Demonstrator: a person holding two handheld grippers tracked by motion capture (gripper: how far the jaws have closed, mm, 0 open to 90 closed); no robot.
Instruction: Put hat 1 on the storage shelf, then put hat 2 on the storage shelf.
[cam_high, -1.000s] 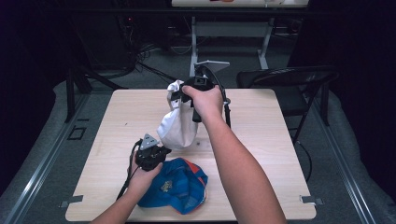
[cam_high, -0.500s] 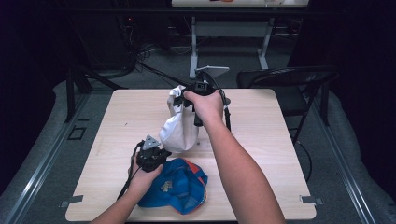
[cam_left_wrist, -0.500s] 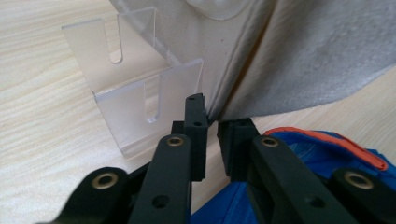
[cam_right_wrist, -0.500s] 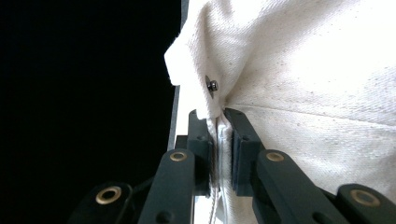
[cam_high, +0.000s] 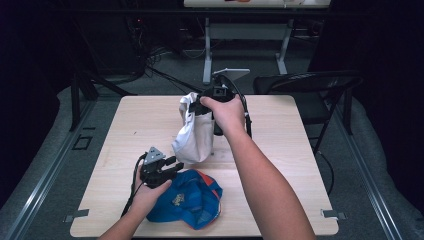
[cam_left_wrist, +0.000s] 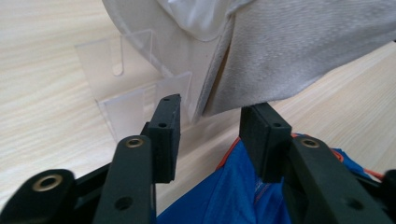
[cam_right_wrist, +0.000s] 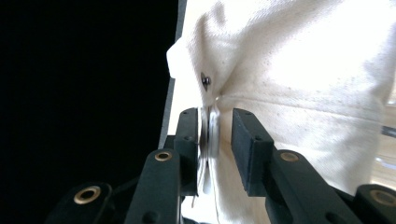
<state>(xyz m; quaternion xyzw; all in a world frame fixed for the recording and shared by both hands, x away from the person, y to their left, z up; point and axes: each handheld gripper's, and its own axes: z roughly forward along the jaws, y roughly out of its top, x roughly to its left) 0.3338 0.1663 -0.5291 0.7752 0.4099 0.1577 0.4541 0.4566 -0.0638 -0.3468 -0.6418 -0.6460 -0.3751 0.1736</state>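
In the high view, a white cap (cam_high: 192, 135) is sitting near the middle of the frame on a clear stand (cam_left_wrist: 135, 88), above a blue cap (cam_high: 187, 200) that is lying flat on the table (cam_high: 280, 165) at lower centre.

The right gripper (cam_high: 212, 100) is reaching in at the top of the white cap, just above centre. In the right gripper view, its jaws have just been opening and are standing slightly apart, with a thin clear plate edge and the cap's white cloth (cam_right_wrist: 289, 79) between them. The left pad seems to be lying against the plate; the right pad is standing off from the cloth, so nothing is being squeezed.

The left gripper (cam_high: 170, 165) is hovering at lower left of centre in the high view, just beside the blue cap's upper edge and just below the white cap's lower rim. In the left gripper view, its jaws have also just been opening and are standing apart. The white cap's brim (cam_left_wrist: 299, 56) is hanging above the gap, while the blue cloth (cam_left_wrist: 233, 191) is lying beneath it at the bottom of the frame. Neither pad is pressing on anything.
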